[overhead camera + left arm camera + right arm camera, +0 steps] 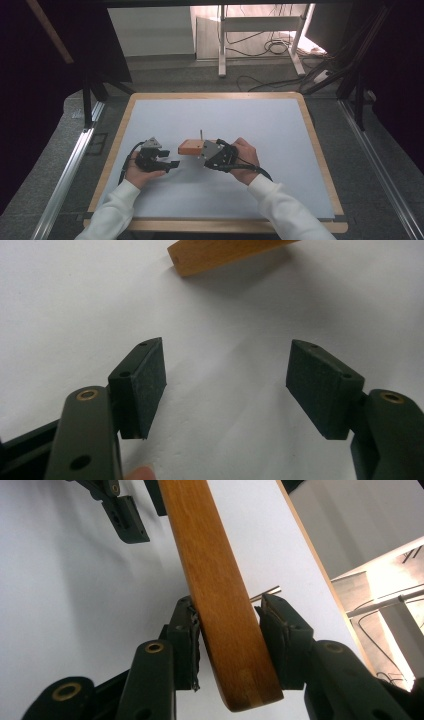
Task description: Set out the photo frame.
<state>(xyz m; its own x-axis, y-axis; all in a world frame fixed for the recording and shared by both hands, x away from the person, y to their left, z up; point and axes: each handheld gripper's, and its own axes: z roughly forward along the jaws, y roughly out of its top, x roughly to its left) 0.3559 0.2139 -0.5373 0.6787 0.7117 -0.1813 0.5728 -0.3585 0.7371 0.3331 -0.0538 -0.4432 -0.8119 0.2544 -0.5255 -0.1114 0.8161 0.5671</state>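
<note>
My right gripper (227,630) clamps the wooden block (215,590), its length running straight ahead toward my open, empty left gripper (226,385).

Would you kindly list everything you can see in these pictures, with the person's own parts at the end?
wooden block: one, orange-brown, on the mat left of centre, between the jaws of the right gripper.
metal pin: one, thin, grey, sticking up from the block.
mat: one, pale blue-grey, covering the tabletop.
table: one, light wood rim around the mat.
white stand: one, on the floor beyond the table, cables beside it.
left gripper: one, black, jaws apart with nothing between them, just left of the block.
right gripper: one, black, pads pressed on the block.
sleeves: two, white, coming in from the bottom edge.
</note>
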